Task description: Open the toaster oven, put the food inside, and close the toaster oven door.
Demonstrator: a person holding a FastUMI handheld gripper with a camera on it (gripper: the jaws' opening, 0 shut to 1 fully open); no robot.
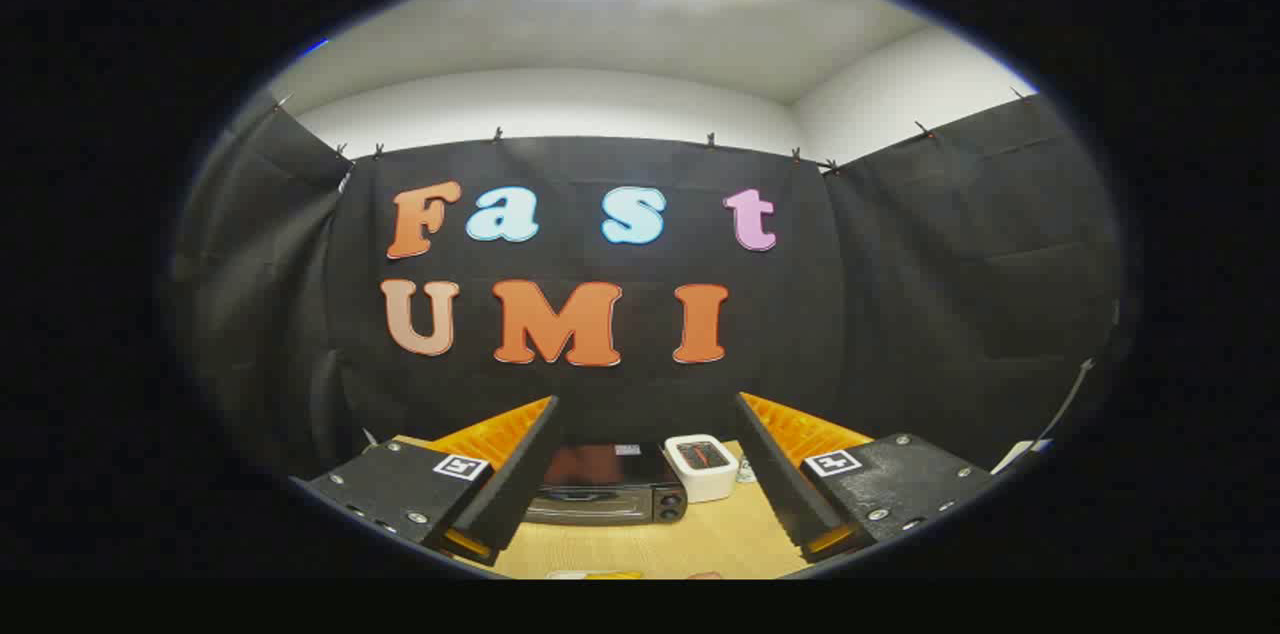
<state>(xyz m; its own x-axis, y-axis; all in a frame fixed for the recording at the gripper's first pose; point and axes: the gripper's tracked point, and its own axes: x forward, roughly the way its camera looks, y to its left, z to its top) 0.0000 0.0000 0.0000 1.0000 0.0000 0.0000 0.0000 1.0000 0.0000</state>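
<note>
The toaster oven (608, 486) sits on the wooden table (700, 544), beyond the fingers and framed in the gap between them, its door shut and its dark glass front facing the gripper (645, 414). Two round knobs (668, 505) show at its right end. It looks like a rigid metal-and-glass box, probably heavy enough to stay put under a gentle pull; the door is likely hinged along the bottom, so the sensible place to take hold would be a handle along its upper edge, though I cannot make a handle out at this size. The glass is the fragile part.

Just beside the oven on its right stands a small white box (703, 466) with a dark, reddish top; whether it holds the food I cannot tell. It would likely be light and stiff, best pinched across its short sides.

The gripper's fingers are spread wide and hold nothing, well apart from both things.

The table is pale wood grain, smooth. Black cloth walls close the booth on three sides, with white wall and ceiling above.
</note>
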